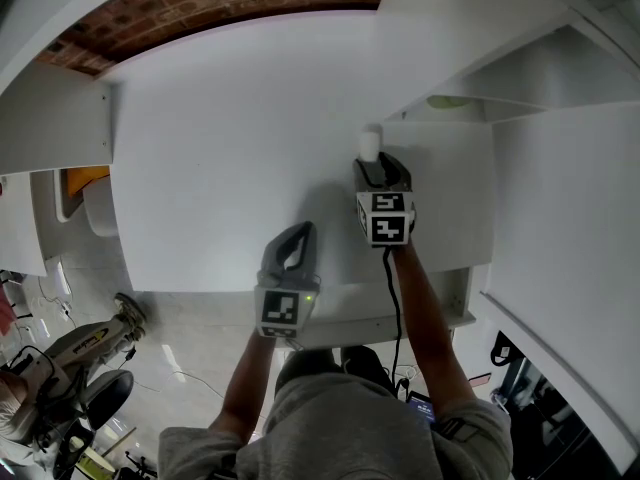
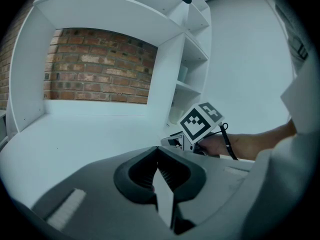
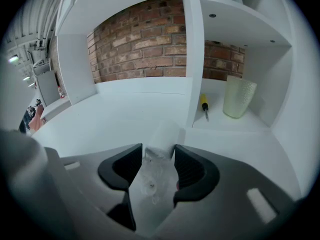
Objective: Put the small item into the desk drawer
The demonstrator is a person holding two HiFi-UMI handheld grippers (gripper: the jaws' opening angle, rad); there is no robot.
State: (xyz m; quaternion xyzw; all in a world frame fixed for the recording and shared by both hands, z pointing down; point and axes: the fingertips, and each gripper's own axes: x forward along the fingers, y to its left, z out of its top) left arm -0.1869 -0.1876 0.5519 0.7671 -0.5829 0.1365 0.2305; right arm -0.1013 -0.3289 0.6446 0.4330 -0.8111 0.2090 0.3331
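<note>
The small item is a little bottle point(image 3: 159, 146) with a clear body and a white cap point(image 1: 370, 145), upright on the white desk point(image 1: 220, 148) near the shelf unit. My right gripper point(image 1: 378, 164) points down at it. In the right gripper view the bottle sits between the two black pads point(image 3: 186, 166) of that gripper point(image 3: 159, 160), and both pads touch its sides. My left gripper point(image 1: 297, 238) rests near the desk's front edge, jaws shut and empty point(image 2: 158, 168). A white panel point(image 1: 400, 320) shows below the desk's front edge; I cannot tell if it is the drawer.
A shelf unit stands at the right of the desk; its upright divider point(image 3: 192, 59) rises just behind the bottle. In the low shelf bay lie a yellow-handled screwdriver point(image 3: 204, 105) and a translucent cup point(image 3: 239, 97). A brick wall point(image 3: 145, 39) closes the back.
</note>
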